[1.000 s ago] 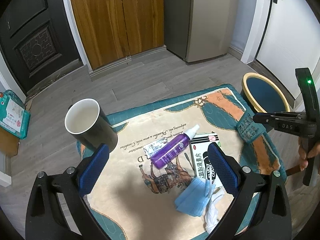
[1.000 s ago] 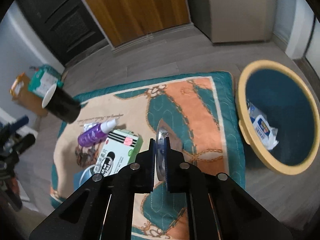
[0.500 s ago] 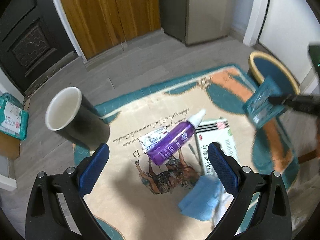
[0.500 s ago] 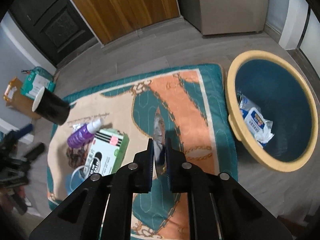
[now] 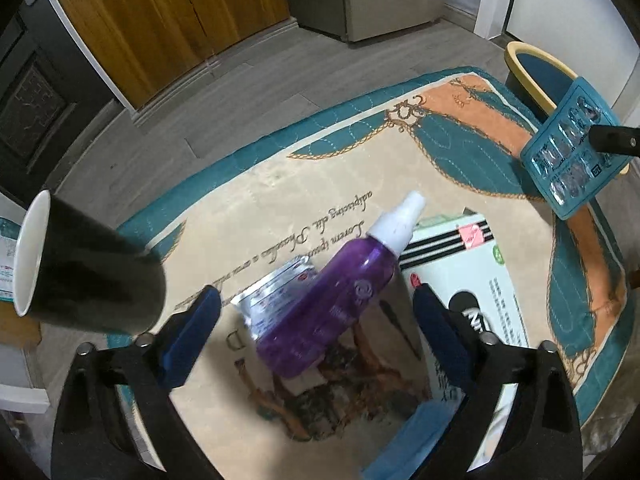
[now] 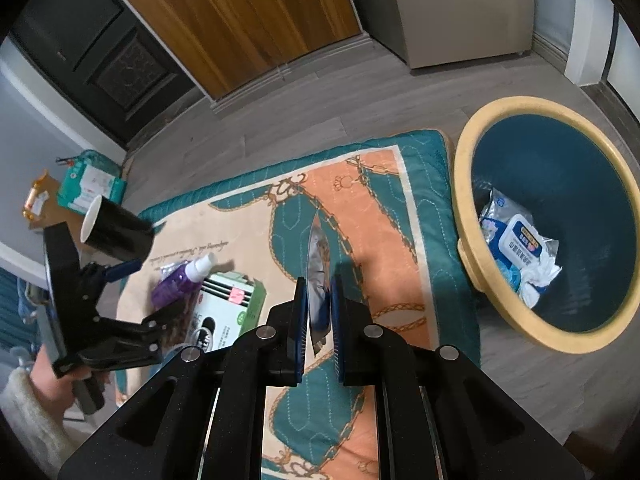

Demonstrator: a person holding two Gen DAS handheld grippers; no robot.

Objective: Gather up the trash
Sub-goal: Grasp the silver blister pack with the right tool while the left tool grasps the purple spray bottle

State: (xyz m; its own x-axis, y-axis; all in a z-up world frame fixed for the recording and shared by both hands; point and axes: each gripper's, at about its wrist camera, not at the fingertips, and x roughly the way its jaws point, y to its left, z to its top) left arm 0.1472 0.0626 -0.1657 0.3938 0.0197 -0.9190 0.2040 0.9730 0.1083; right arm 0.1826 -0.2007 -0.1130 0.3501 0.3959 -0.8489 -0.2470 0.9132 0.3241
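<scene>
The right gripper (image 6: pixel 319 312) was closed on a blister pack (image 6: pixel 318 256), pinching it edge-on by its near end so the thin card stood out ahead of the pads, above the mat (image 6: pixel 384 208) and short of the bin (image 6: pixel 464 184). In the left wrist view the same blister pack (image 5: pixel 572 152) hung flat-faced in front of the bin's yellow rim (image 5: pixel 520 56). It looked light, thin and slightly springy, with a slick foil face, so a grip on a flat edge, as here, seemed right; a loose pinch might let it slide or twist.

The left gripper (image 5: pixel 316 332) was wide open and held nothing, poised over a purple spray bottle (image 5: pixel 340 296) lying on its side on the mat, partly resting on a foil sachet (image 5: pixel 276 292) and touching a green-and-white box (image 5: pixel 472 272). The bottle looked rigid, smooth and round, likely to roll, so the middle of the body seemed the best place to take hold. A black cup (image 5: pixel 88 276) stood near on the left. The bin already held a wipes packet (image 6: pixel 520 240) and crumpled tissue (image 6: pixel 540 276).
</scene>
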